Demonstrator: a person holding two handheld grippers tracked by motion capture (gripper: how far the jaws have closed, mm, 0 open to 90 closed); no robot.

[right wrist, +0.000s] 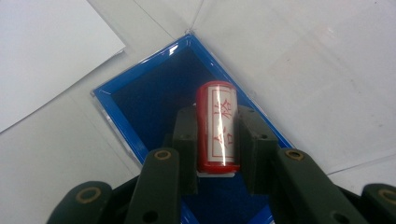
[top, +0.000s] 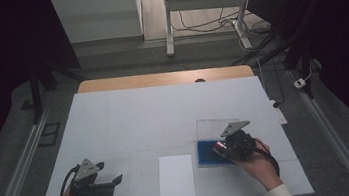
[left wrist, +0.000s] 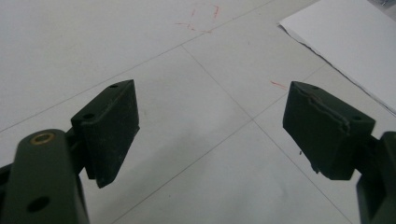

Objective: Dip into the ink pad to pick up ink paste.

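High view, right gripper (top: 223,147): clamped on a small red cylindrical stamp with a white label (top: 219,147), held over the blue ink pad in its clear plastic case (top: 209,155).
High view, left gripper (top: 110,173): jaws spread wide with nothing between them, resting on the white table (top: 129,118); the white sheet of paper (top: 176,179) lies just beyond its jaw tips.
Left gripper view, left gripper (left wrist: 210,126): both black pads stand far apart over bare table surface; the sheet of paper (left wrist: 350,42) lies ahead of the right-hand jaw.
Right gripper view, right gripper (right wrist: 217,140): pads press both sides of the stamp (right wrist: 217,128), label facing up; the ink pad (right wrist: 154,98) lies directly beneath and ahead.
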